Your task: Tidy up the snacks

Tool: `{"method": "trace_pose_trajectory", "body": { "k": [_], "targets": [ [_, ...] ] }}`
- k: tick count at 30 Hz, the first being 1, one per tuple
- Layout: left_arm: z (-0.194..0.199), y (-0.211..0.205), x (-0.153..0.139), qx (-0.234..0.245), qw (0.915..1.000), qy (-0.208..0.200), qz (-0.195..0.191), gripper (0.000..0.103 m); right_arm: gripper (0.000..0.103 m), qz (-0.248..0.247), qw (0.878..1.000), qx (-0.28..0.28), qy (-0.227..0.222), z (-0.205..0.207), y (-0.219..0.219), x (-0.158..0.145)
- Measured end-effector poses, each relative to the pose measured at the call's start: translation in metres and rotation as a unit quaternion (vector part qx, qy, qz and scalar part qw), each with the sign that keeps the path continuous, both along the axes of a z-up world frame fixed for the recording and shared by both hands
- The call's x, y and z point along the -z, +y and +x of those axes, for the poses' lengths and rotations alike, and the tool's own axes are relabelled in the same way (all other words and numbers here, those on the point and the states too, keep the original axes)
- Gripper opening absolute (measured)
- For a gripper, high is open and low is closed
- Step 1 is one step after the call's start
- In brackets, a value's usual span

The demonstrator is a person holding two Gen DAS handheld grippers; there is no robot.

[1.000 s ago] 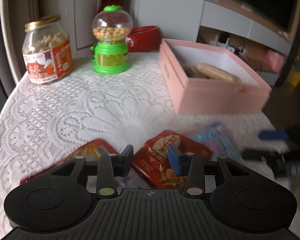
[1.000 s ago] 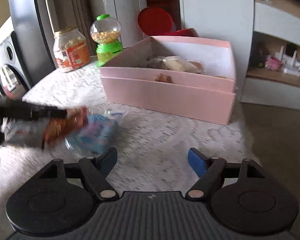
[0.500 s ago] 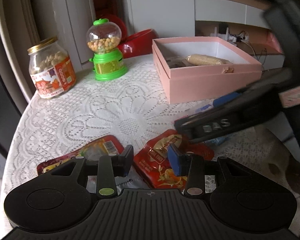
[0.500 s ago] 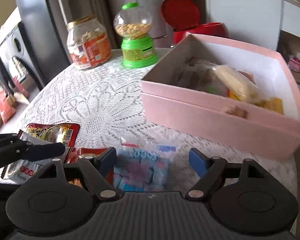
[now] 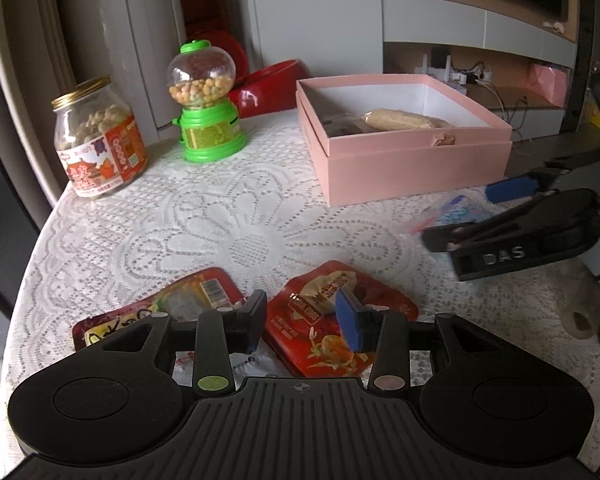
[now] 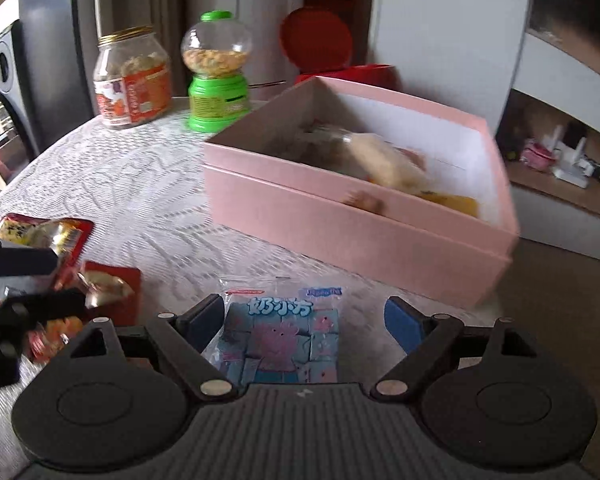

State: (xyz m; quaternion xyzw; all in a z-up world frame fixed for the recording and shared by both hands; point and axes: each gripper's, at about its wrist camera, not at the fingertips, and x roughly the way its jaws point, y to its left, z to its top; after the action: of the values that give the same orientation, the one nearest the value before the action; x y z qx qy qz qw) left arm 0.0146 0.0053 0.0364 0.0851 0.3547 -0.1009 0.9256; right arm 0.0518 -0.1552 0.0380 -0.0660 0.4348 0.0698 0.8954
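My left gripper [image 5: 302, 322] hovers open over a red snack packet [image 5: 320, 316] that lies flat on the lace cloth; nothing is pinched. A red and yellow packet [image 5: 188, 300] lies just left of it. My right gripper [image 6: 302, 318] stands wide open, and a blue packet with a pink cartoon pig [image 6: 280, 336] lies on the cloth between its fingers, untouched by the pads. The open pink box [image 6: 340, 232] behind holds a wrapped roll [image 6: 380, 156] and other snacks. In the left wrist view the right gripper [image 5: 472, 212] reaches in from the right over the blue packet [image 5: 456, 210].
A glass jar of nuts [image 5: 100, 140] and a green candy dispenser [image 5: 206, 104] stand at the back left. A red bin [image 5: 268, 84] sits behind the table. The pink box [image 5: 416, 168] fills the back right. The round table's edge runs close on the right.
The right gripper has swung toward the table's middle and come over the blue packet, which now lies between its fingers. The left gripper stays open over the red packet.
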Motion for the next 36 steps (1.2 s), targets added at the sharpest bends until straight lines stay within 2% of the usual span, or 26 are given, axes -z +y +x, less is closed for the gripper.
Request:
{"method": "trace_pose_trajectory", "body": {
  "k": [7,10,13,17,20,25,26,30,34,36],
  "targets": [
    [-0.008,0.002,-0.005,0.007,0.9999,0.003,-0.013,0.044,0.087,0.032,0.999,0.022,0.006,-0.017,-0.024,0.000],
    [-0.014,0.004,-0.007,0.030,0.9990,0.016,-0.030,0.044,0.087,0.041,0.999,0.019,0.004,-0.026,-0.029,0.002],
    [-0.016,-0.004,-0.001,0.050,0.9980,0.032,-0.020,0.045,0.087,0.044,0.999,0.016,-0.001,-0.034,-0.032,0.002],
    [-0.014,-0.020,0.004,0.063,0.9974,0.034,-0.010,0.055,0.087,0.056,0.998,0.018,-0.008,-0.037,-0.036,0.000],
    [-0.009,-0.026,0.004,0.076,0.9959,0.039,-0.031,0.058,0.087,0.070,0.997,0.023,-0.008,-0.039,-0.042,0.000],
    [-0.007,-0.019,-0.002,0.097,0.9906,0.046,-0.084,0.056,0.087,0.077,0.996,0.031,-0.014,-0.041,-0.045,0.000],
    [-0.008,-0.019,-0.003,0.096,0.9915,0.041,-0.078,0.056,0.087,0.079,0.996,0.032,-0.014,-0.041,-0.046,0.000],
    [-0.006,-0.020,-0.002,0.086,0.9959,0.027,-0.001,0.054,0.087,0.080,0.996,0.033,-0.015,-0.042,-0.046,0.000],
    [0.000,-0.027,0.005,0.113,0.9921,0.046,0.027,0.055,0.087,0.080,0.996,0.033,-0.015,-0.042,-0.045,0.001],
    [0.000,-0.032,0.008,0.133,0.9895,0.047,0.033,0.066,0.087,0.080,0.996,0.033,-0.015,-0.042,-0.045,0.001]
  ]
}}
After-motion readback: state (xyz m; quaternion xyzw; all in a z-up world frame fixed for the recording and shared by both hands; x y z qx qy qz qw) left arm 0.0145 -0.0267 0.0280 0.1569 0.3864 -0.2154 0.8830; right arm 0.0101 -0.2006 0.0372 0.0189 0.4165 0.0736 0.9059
